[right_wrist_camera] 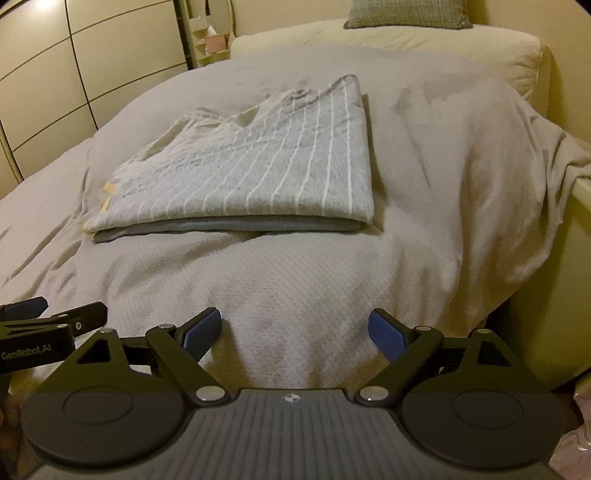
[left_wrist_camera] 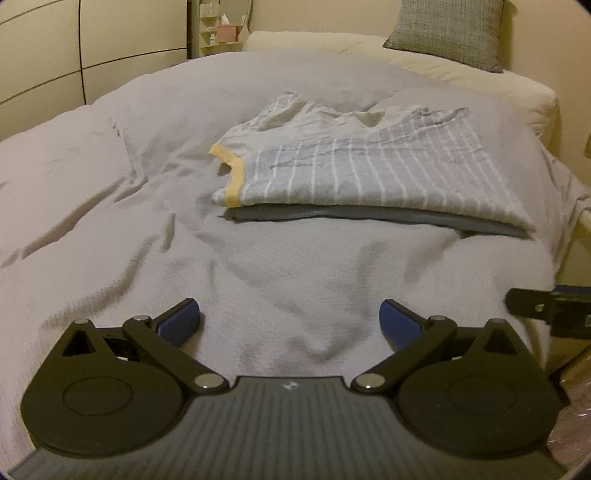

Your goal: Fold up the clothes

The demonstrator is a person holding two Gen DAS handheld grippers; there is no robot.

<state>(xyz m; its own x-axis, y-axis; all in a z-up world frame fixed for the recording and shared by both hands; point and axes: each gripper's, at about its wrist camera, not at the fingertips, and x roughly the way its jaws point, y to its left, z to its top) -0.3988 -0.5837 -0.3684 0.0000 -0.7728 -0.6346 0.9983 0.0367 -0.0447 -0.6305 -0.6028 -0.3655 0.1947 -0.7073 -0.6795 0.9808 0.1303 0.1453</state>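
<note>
A grey shirt with thin white stripes and a yellow neck trim lies folded on the bed, its plain grey underside showing along the near edge. The far part of it is still rumpled. My left gripper hovers open over the bedspread, well short of the shirt, with nothing between its blue pads. Just as wide open and empty, my right gripper hangs near the bed's front right corner. Each gripper shows at the edge of the other's view: the right gripper, the left gripper.
A pale grey bedspread covers the bed. A cream pillow and a grey cushion sit at the head. A panelled wardrobe stands on the left, with a small shelf in the far corner. The bed's edge drops away at the right.
</note>
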